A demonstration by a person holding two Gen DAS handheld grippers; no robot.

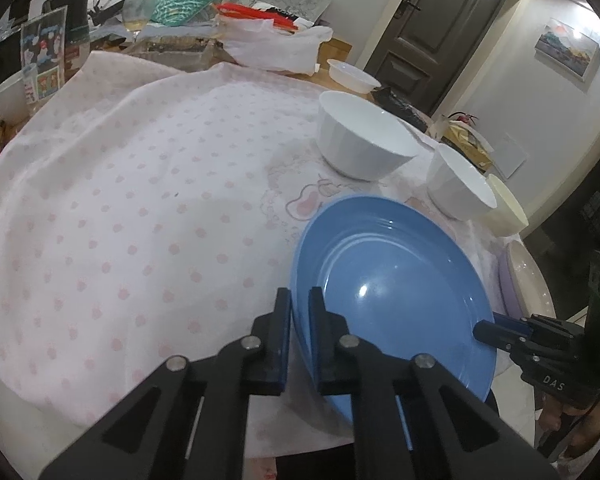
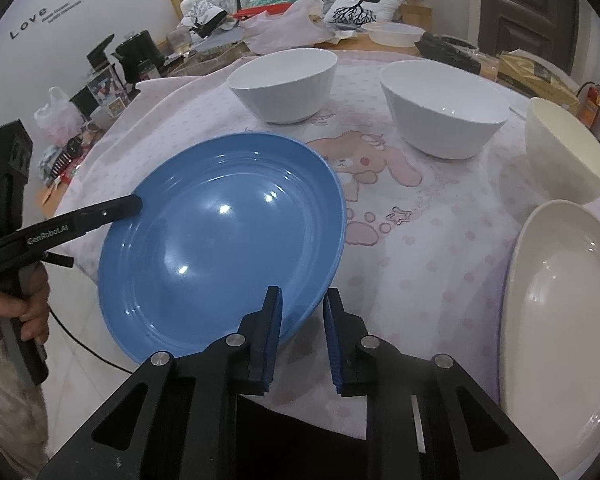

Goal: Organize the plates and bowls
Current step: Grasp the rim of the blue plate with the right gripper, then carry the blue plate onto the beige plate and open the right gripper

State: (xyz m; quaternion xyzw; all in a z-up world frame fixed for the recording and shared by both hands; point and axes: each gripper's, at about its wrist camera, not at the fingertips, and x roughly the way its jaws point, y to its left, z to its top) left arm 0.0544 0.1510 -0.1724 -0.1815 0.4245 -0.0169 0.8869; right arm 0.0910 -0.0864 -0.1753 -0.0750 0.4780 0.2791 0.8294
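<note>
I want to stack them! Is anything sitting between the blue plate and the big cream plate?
Nothing visible: only bare pink-dotted tablecloth lies between the round blue plate and the cream oval plate.

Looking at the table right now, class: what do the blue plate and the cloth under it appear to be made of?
Blue plate: glazed ceramic or perhaps melamine; glossy, with sharp light reflections and moulded concentric rings. The look alone cannot settle which.
Cloth: soft woven or fleecy fabric, matt, with a pale pink printed pattern and gentle folds at its edges.
</note>
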